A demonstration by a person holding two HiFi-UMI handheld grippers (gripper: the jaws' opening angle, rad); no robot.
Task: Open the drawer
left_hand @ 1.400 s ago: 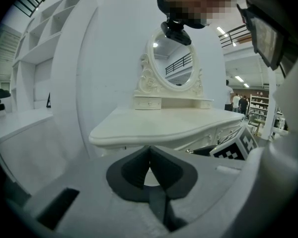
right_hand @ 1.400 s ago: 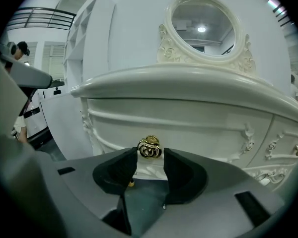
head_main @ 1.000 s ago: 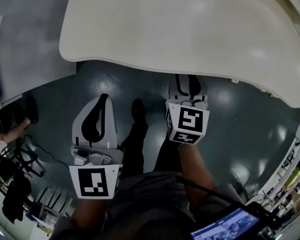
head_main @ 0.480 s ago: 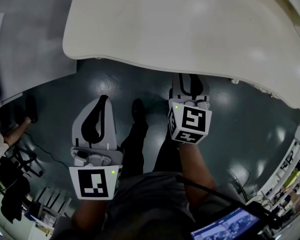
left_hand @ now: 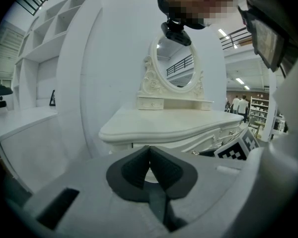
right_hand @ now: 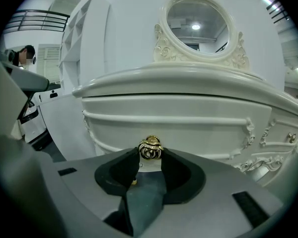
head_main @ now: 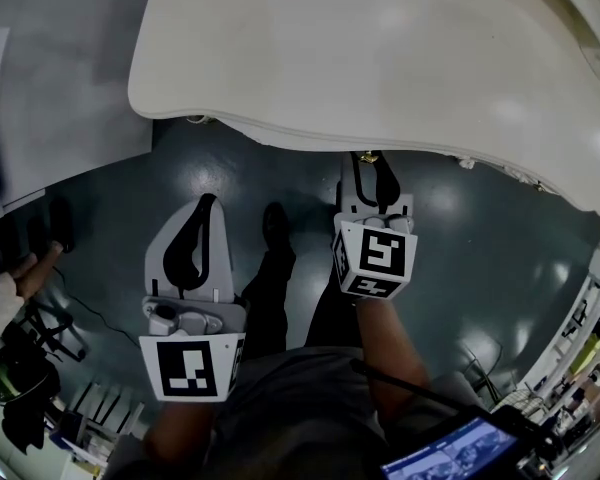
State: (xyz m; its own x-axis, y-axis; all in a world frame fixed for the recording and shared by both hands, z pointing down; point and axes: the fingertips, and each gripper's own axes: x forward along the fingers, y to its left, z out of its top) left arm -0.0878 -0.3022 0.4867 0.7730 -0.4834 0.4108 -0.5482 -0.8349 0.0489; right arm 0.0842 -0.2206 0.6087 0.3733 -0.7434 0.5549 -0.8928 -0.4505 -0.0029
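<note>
The right claw [right_hand: 150, 155] is clenched on the gold knob [right_hand: 150, 147] of the drawer [right_hand: 198, 117]. Its dark pads press the knob from both sides, and the drawer's white front lies just under the curved edge of the worktop [right_hand: 188, 81], not drawn out past that edge in the head view. The left claw [left_hand: 149, 152] is clenched on nothing, pads meeting at the tips, low and well apart from the drawer, while an oval mirror [right_hand: 196, 16] in a carved white frame stands upright at the back of the worktop.
</note>
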